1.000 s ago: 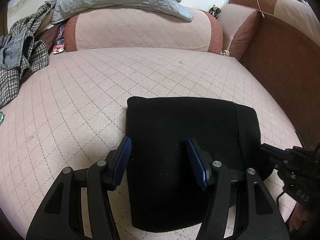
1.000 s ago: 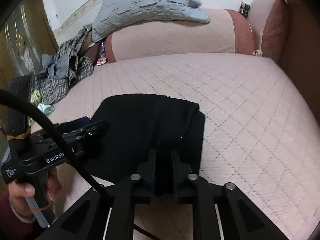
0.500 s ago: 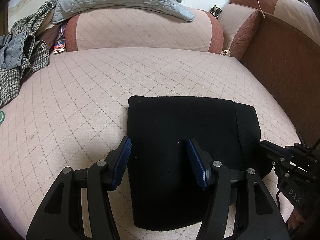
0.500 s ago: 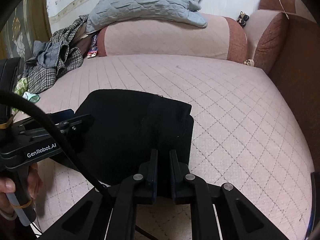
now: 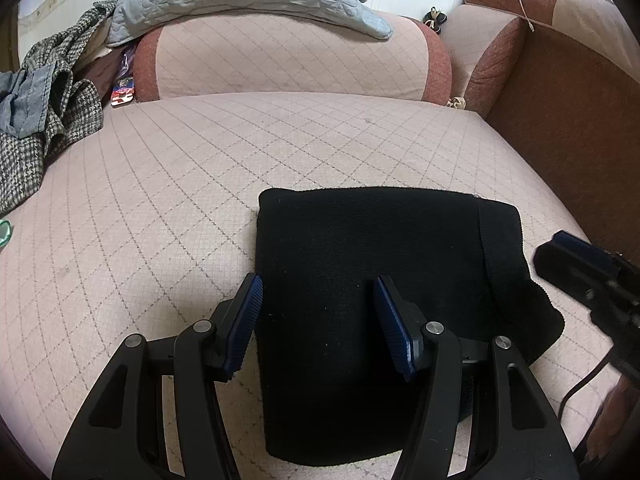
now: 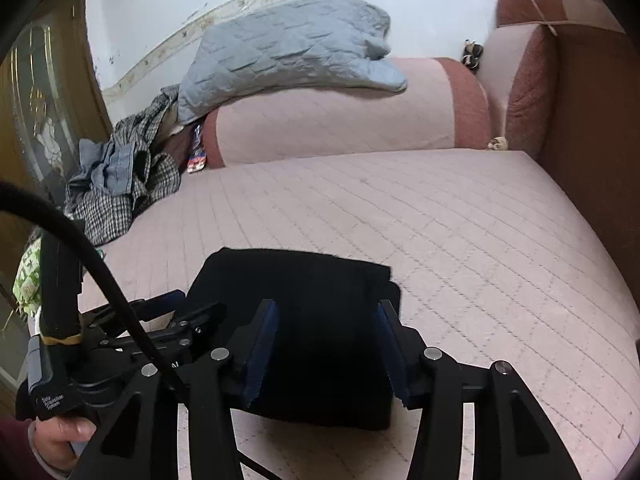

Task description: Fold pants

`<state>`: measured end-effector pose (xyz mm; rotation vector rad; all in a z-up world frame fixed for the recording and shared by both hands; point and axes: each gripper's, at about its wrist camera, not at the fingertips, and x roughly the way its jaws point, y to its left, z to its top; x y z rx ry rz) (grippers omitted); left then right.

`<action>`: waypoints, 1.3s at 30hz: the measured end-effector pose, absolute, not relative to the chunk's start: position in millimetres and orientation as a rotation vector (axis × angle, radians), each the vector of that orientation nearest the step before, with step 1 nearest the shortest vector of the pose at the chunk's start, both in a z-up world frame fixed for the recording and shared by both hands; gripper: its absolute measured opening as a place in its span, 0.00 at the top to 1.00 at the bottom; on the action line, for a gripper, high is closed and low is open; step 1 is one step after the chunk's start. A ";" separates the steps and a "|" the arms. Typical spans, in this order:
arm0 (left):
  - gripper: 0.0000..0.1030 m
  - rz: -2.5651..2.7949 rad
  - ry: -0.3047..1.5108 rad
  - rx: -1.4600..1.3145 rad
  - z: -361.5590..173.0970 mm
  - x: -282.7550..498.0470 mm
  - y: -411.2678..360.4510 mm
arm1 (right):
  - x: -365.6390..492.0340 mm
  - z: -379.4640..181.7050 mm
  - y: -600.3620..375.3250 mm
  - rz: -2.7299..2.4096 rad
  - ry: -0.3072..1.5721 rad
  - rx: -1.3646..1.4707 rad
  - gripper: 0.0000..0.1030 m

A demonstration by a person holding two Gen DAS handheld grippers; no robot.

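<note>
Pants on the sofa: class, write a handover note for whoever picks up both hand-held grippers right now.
Left hand-held gripper: open, above the folded black pants, gripping nothing.
Right hand-held gripper: jaws have just been opening; now open, pads clear of the pants' right edge.
Pants: compact folded rectangle, flat on the pink quilted sofa seat.
Done: folds appear complete, cloth released.
Left: probably only tidy the loose edge at the right, then withdraw both grippers.

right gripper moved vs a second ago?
Yes. The right gripper has lifted and pulled back: in its view the bolster sits lower in frame. Its jaws have just opened, releasing the folded black pants.
</note>
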<state>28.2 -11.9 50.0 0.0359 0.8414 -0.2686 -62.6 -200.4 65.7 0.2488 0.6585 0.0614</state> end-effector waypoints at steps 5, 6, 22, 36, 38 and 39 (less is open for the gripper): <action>0.41 -0.266 0.847 0.031 48.4 29.9 -10.8 | -56.5 59.4 -191.5 0.068 0.687 0.215 0.53; 0.41 -0.265 0.846 0.032 48.2 30.1 -11.1 | -56.0 58.8 -190.6 0.065 0.686 0.204 0.53; 0.41 -0.264 0.833 0.036 49.9 26.4 -12.3 | -54.9 51.9 -197.4 0.038 0.699 0.231 0.53; 0.41 -0.267 0.819 0.034 55.3 20.2 -10.7 | -53.1 47.4 -196.1 0.026 0.728 0.231 0.52; 0.41 -0.266 0.819 0.035 55.0 20.2 -10.9 | -52.2 47.6 -196.9 0.026 0.728 0.225 0.52; 0.41 -0.266 0.819 0.035 55.0 20.1 -10.9 | -52.3 47.6 -197.3 0.026 0.726 0.225 0.52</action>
